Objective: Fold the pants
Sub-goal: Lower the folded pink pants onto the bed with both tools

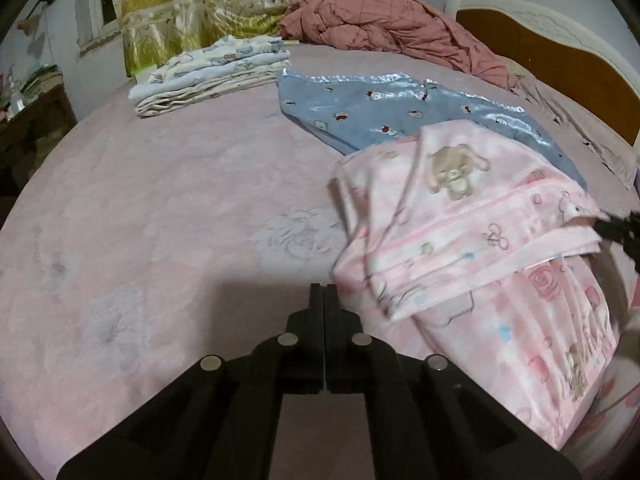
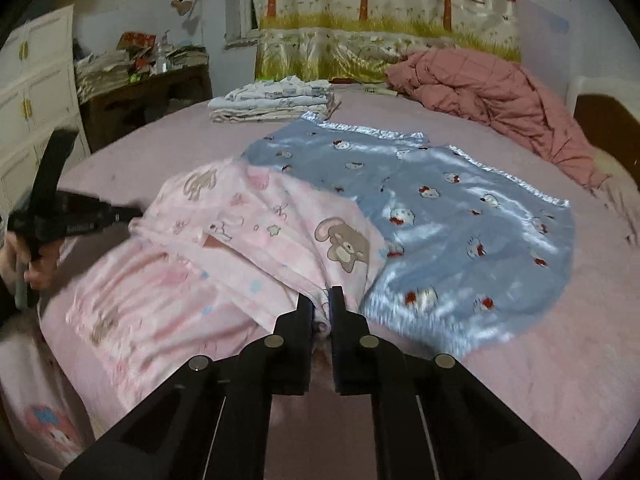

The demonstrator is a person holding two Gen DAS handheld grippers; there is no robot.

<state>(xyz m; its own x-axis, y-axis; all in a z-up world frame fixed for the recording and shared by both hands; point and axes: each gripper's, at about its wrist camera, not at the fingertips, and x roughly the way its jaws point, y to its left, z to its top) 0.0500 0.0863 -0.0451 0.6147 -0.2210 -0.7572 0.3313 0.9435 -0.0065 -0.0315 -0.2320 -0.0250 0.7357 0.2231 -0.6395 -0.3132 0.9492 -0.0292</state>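
On the bed, right fingers (image 2: pixel 338 304) pinch pink pants (image 2: pixel 256 216); left fingers (image 1: pixel 318 304) closed, empty.

bare pink sheet (image 1: pixel 160 220) lies open left of the pink pants (image 1: pixel 472 216).

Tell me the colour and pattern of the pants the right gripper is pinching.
Pink pants printed with cartoon bears and bunnies; clearest in the right wrist view.

From my right wrist view, the pants (image 2: pixel 256 232) lie at centre on the bed (image 2: pixel 540 380), overlapping the blanket (image 2: pixel 460 208) at three o'clock. The folded stack (image 2: pixel 276 106) sits at twelve, the rumpled quilt (image 2: pixel 480 88) at two.
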